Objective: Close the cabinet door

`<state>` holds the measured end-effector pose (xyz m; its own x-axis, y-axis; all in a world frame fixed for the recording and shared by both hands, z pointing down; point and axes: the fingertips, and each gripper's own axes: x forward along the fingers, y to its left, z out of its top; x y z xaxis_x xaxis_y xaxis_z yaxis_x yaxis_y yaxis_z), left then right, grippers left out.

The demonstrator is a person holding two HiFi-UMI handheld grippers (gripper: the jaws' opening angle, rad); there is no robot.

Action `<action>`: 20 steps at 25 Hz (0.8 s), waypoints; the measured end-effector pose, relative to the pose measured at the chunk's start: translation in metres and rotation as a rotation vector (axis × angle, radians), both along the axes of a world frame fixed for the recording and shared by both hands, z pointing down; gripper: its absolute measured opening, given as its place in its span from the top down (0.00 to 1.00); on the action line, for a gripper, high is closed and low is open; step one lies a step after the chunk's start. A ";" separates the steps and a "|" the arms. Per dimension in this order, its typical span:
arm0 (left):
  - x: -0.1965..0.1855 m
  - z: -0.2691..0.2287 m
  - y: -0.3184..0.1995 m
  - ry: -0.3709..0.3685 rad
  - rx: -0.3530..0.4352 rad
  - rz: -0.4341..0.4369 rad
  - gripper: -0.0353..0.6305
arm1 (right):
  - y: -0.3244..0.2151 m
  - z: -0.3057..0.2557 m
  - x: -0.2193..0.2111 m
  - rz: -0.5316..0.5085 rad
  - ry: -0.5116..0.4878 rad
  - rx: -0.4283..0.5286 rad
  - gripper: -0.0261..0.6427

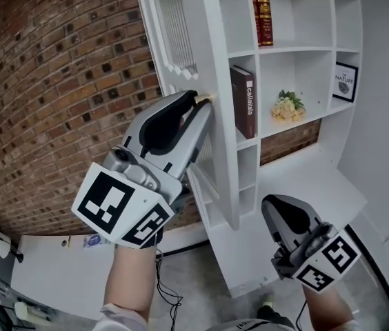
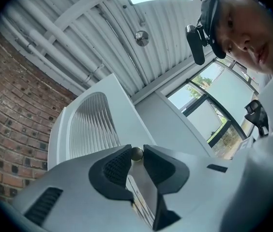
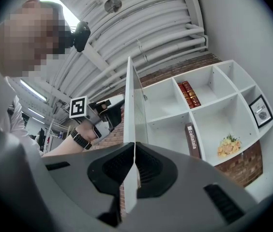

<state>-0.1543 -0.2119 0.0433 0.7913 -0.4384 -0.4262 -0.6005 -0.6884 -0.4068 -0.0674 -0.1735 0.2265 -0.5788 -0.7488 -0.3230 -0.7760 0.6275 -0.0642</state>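
Note:
The white cabinet door (image 1: 218, 116) stands open and edge-on to me, its ribbed panel (image 2: 90, 124) facing the brick wall. A small brass knob (image 1: 208, 98) sits on its edge. My left gripper (image 1: 205, 102) reaches up to it, and in the left gripper view both pads press on the knob (image 2: 136, 153). My right gripper (image 1: 272, 202) hangs lower, in front of the shelves and apart from the door, jaws together and empty. In the right gripper view the door (image 3: 132, 100) rises straight beyond the shut tips of the right gripper (image 3: 135, 146).
The white shelf unit (image 1: 298, 47) holds red books (image 1: 260, 9), a brown book (image 1: 243, 102), yellow flowers (image 1: 287, 107) and a framed picture (image 1: 345, 81). A brick wall (image 1: 56, 81) lies behind the door. A white board (image 1: 56, 261) and cables (image 1: 163, 288) lie on the floor.

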 end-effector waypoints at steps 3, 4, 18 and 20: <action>0.012 0.000 -0.004 0.022 0.000 -0.006 0.82 | -0.002 0.005 0.016 0.019 -0.005 -0.005 0.93; 0.016 0.000 -0.006 0.027 -0.004 -0.008 0.82 | -0.002 0.006 0.022 0.027 -0.010 -0.010 0.93; 0.093 0.001 -0.044 0.041 0.014 -0.080 0.82 | -0.038 0.006 0.089 0.035 -0.020 -0.009 0.93; 0.104 0.001 -0.054 0.045 0.016 -0.095 0.82 | -0.046 0.007 0.100 0.032 -0.022 -0.008 0.93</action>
<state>-0.0504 -0.2655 0.0442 0.7262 -0.5036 -0.4681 -0.6809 -0.6212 -0.3879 0.0329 -0.2194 0.2330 -0.5474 -0.7694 -0.3292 -0.7939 0.6019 -0.0865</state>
